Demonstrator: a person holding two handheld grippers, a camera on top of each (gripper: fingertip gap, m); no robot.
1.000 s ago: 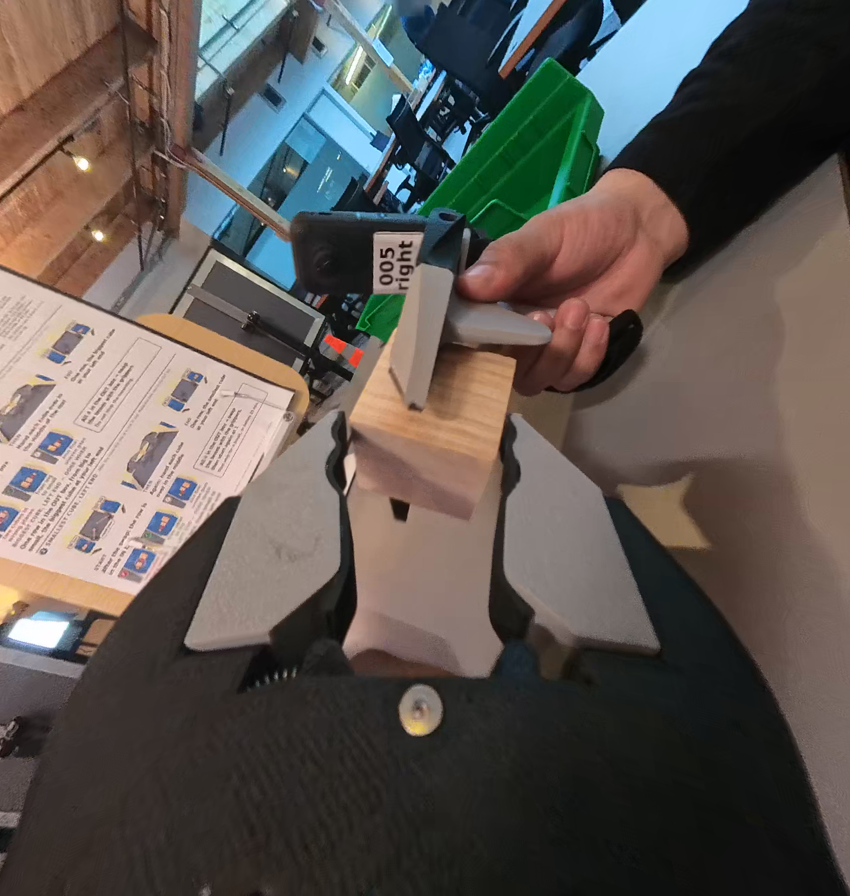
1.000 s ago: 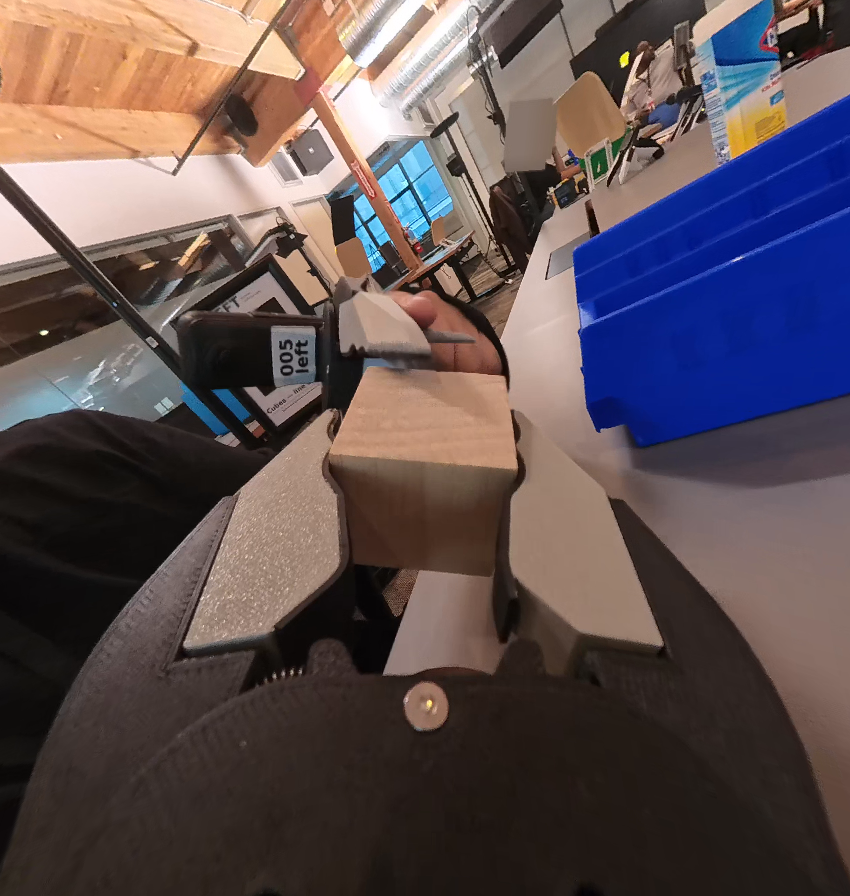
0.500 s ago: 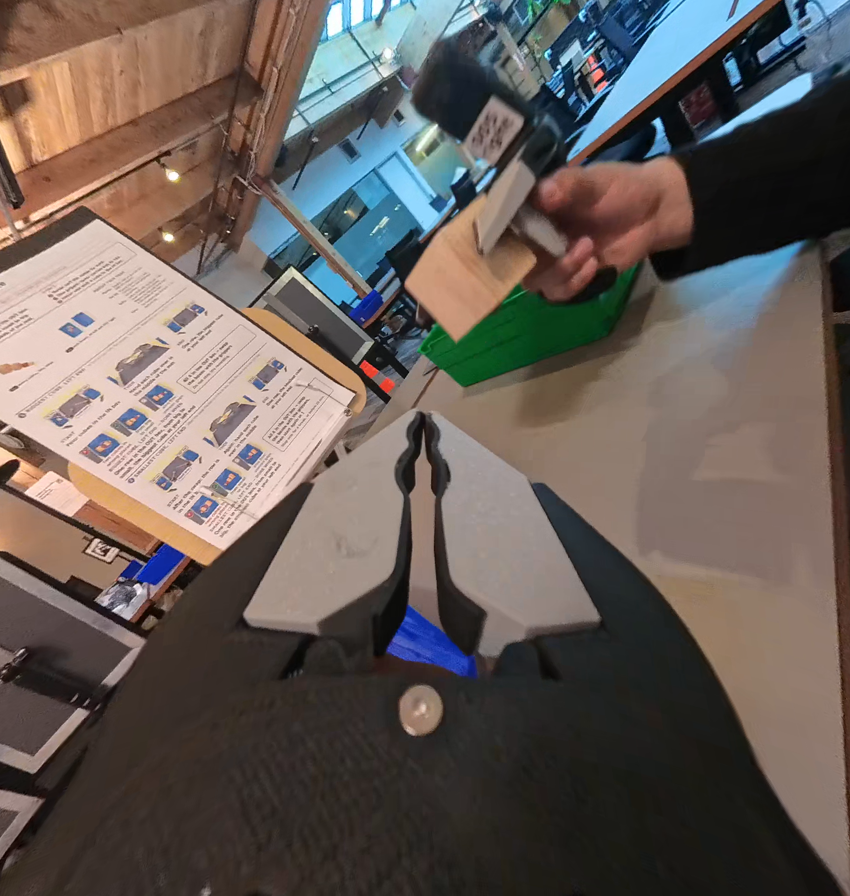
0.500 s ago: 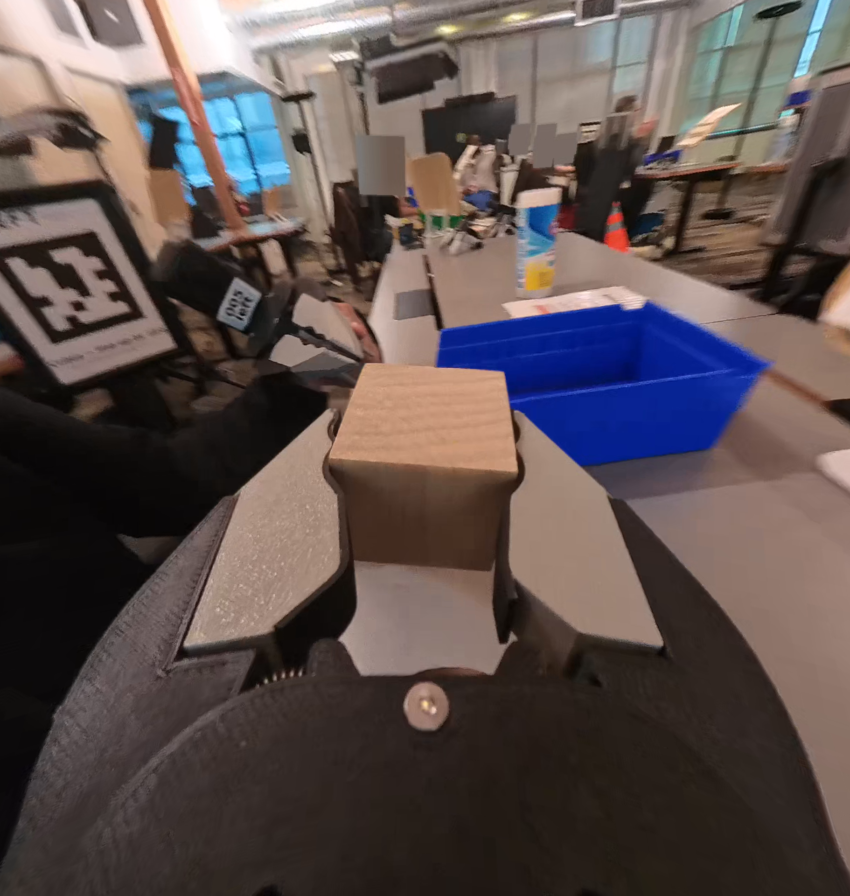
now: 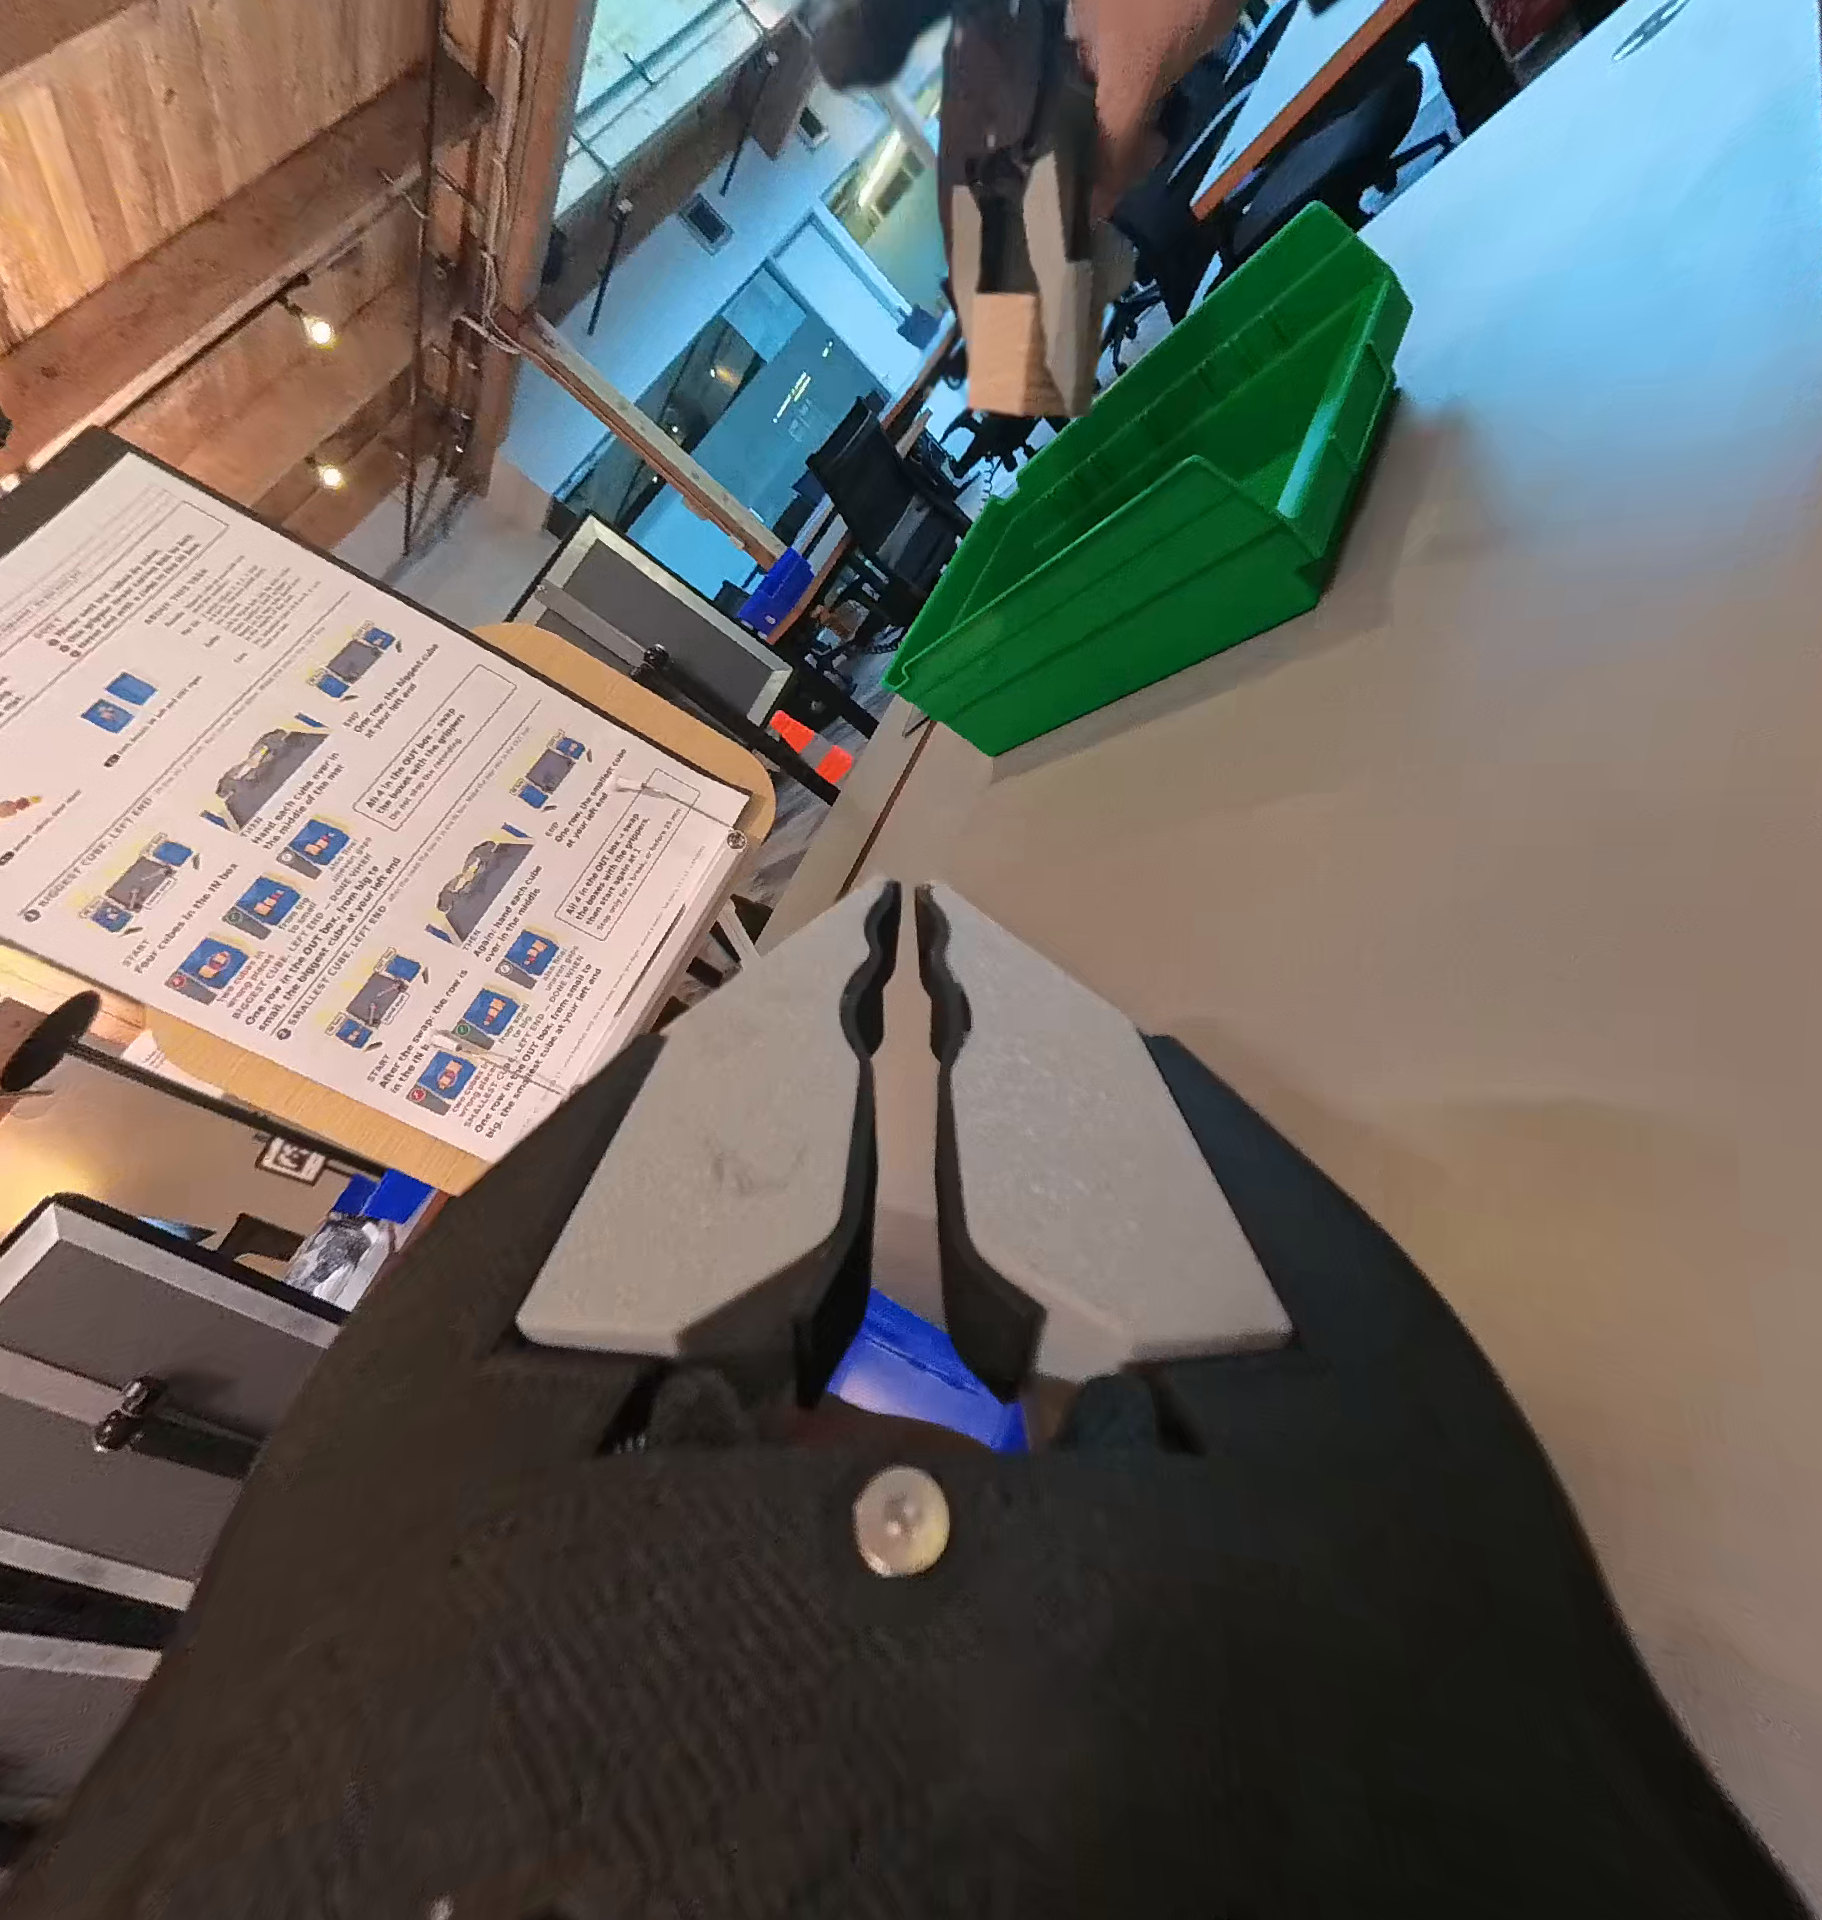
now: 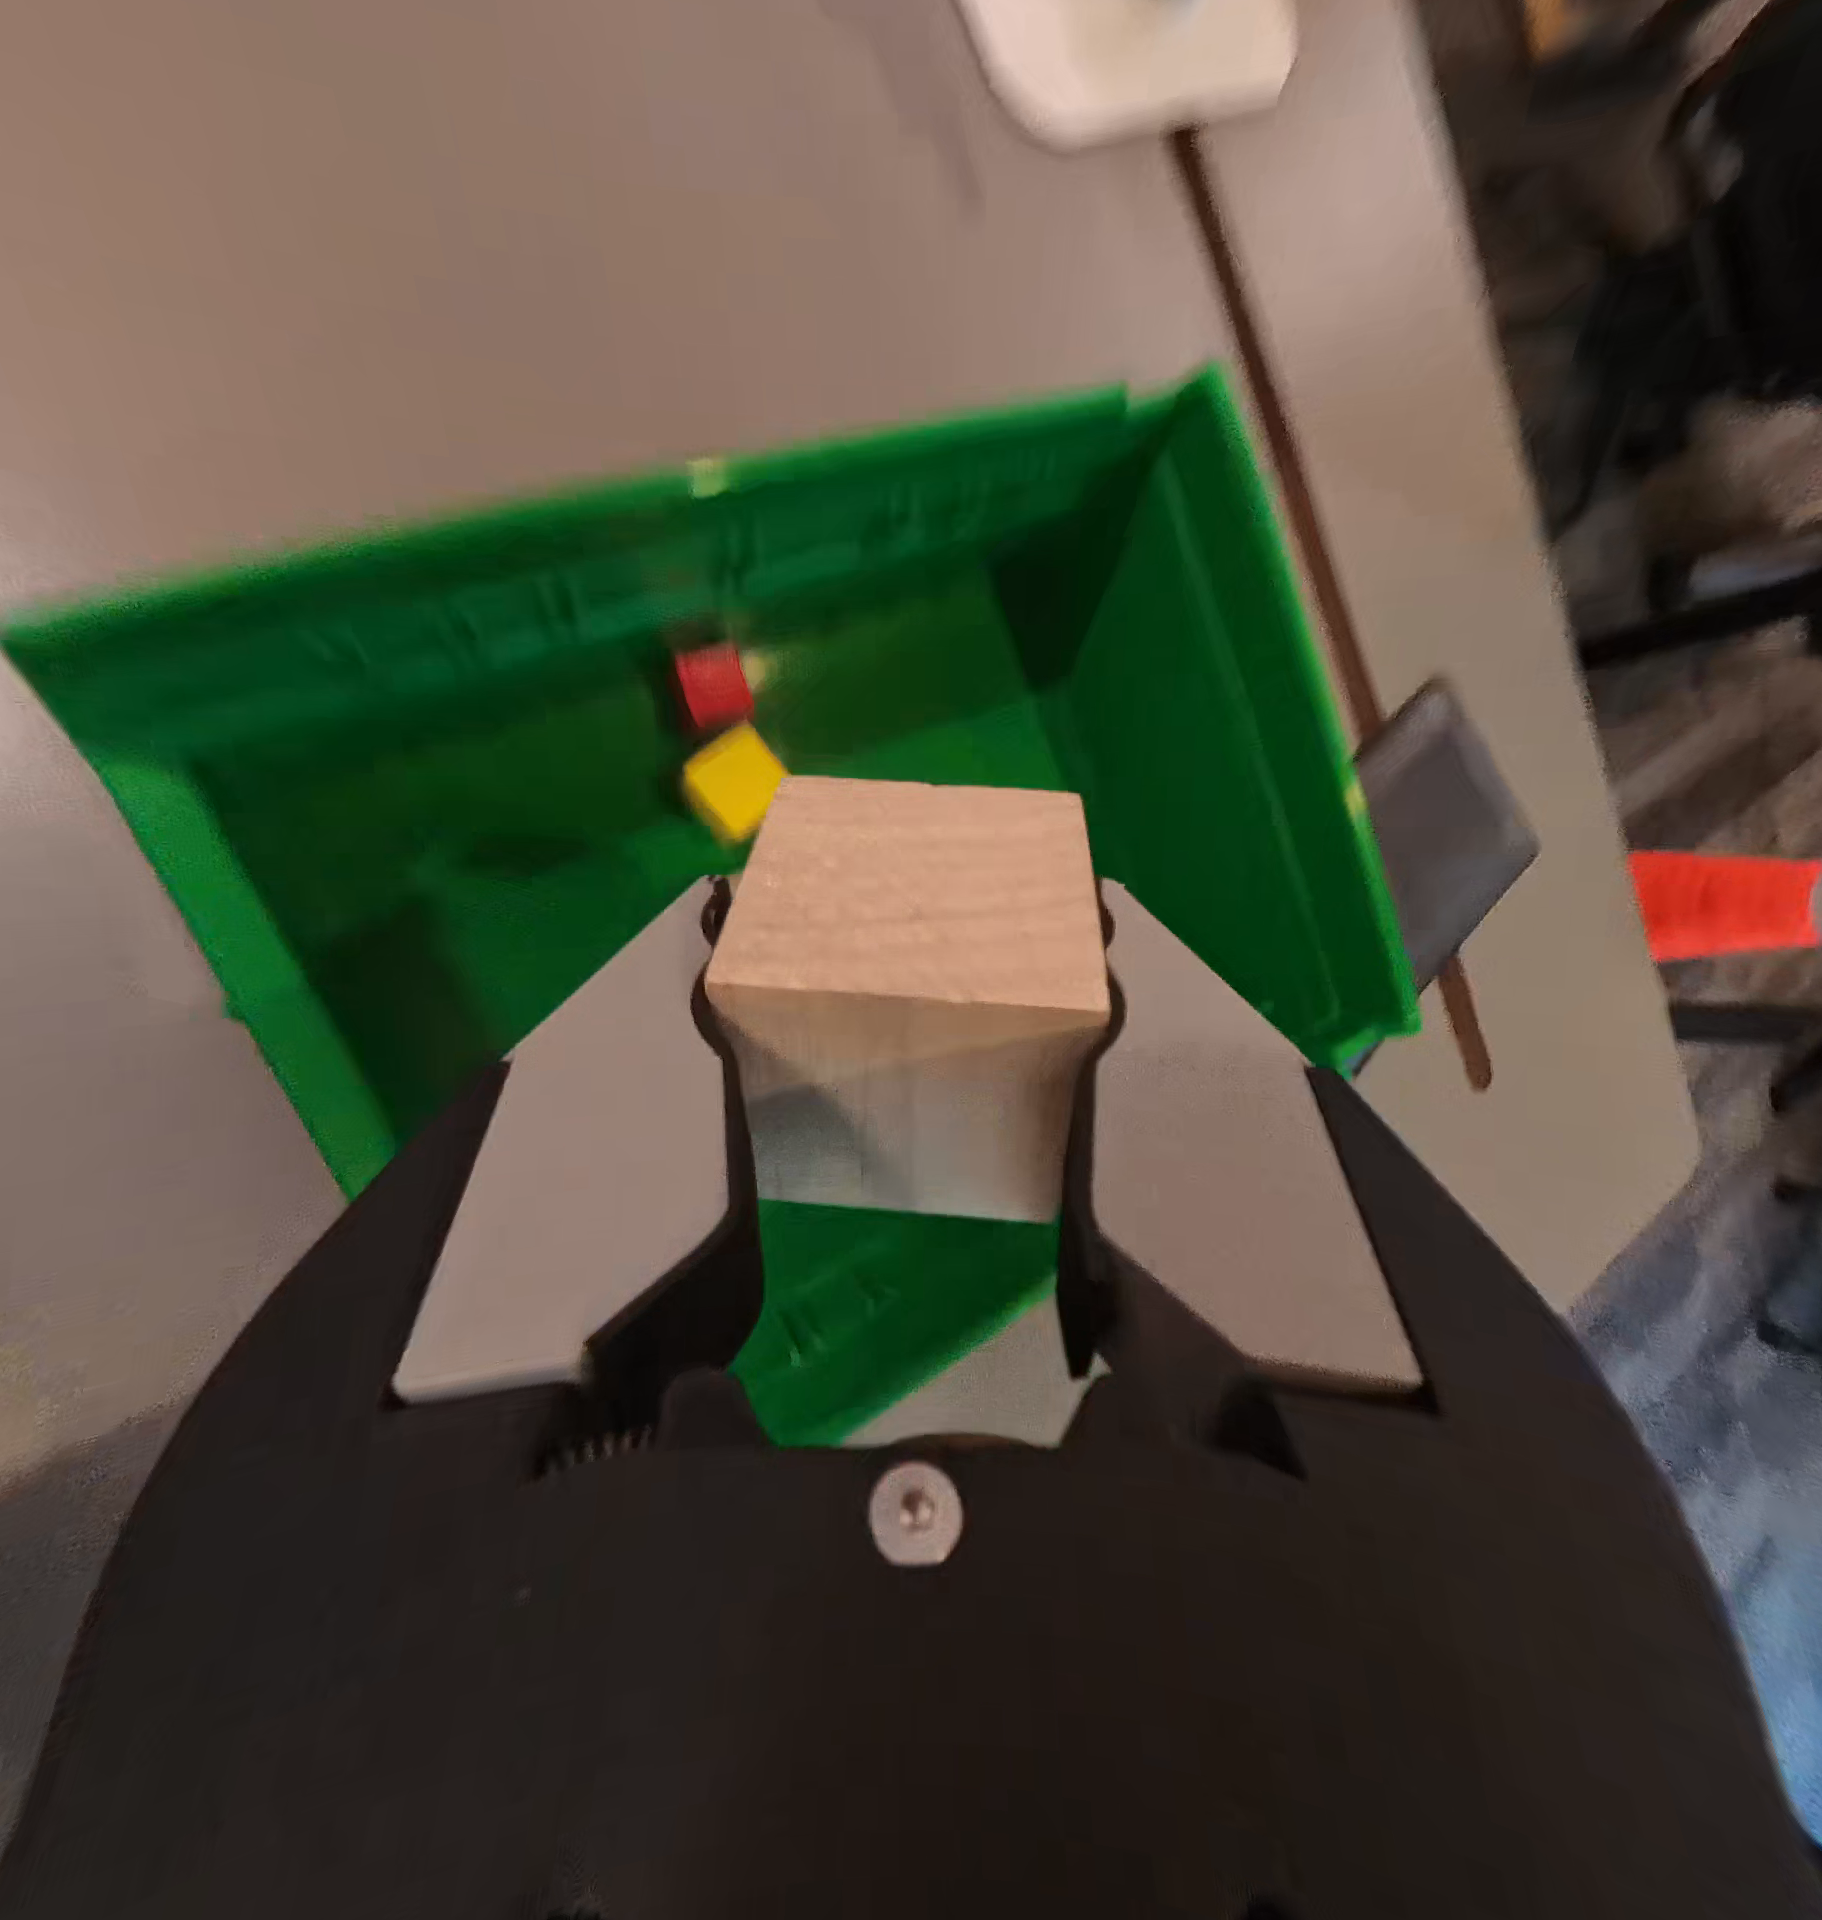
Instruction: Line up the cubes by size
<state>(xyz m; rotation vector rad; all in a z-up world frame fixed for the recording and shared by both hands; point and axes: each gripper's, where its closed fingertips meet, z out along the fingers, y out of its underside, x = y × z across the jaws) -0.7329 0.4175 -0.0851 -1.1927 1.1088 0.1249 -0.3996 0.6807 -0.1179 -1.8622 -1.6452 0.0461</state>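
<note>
we see our right gripper [image 6: 907, 935] clenched on a plain wooden cube [image 6: 907, 914], its two grey fingers [image 6: 595, 1122] pressing the cube's left and right faces. a second ago both grippers held this cube together; half a second ago the right one carried it level above the desk with a blue bin ahead. now the right wrist view looks down into a green bin [image 6: 1177, 727] on the grey desk [image 6: 367, 260], and the cube hangs over the bin's near half, not touching its floor as far as we can tell. inside the bin, toward the far wall, lie a small red cube [image 6: 713, 681] and a slightly larger yellow cube [image 6: 732, 792], close together, the yellow one nearer to us. the picture is blurred by motion.

our left gripper [image 5: 907, 904] holds nothing; its fingers [image 5: 741, 1132] are drawn nearly together with only a thin slit between the tips, the same as half a second ago. from its view the green bin [image 5: 1146, 582] sits well ahead on the desk [image 5: 1458, 935], and the wooden cube [image 5: 1006, 353] is seen high above the bin's far end, held by the other gripper, blurred. it was closer to us half a second ago. an instruction sheet [image 5: 294, 831] on a board stands to the left.
</note>
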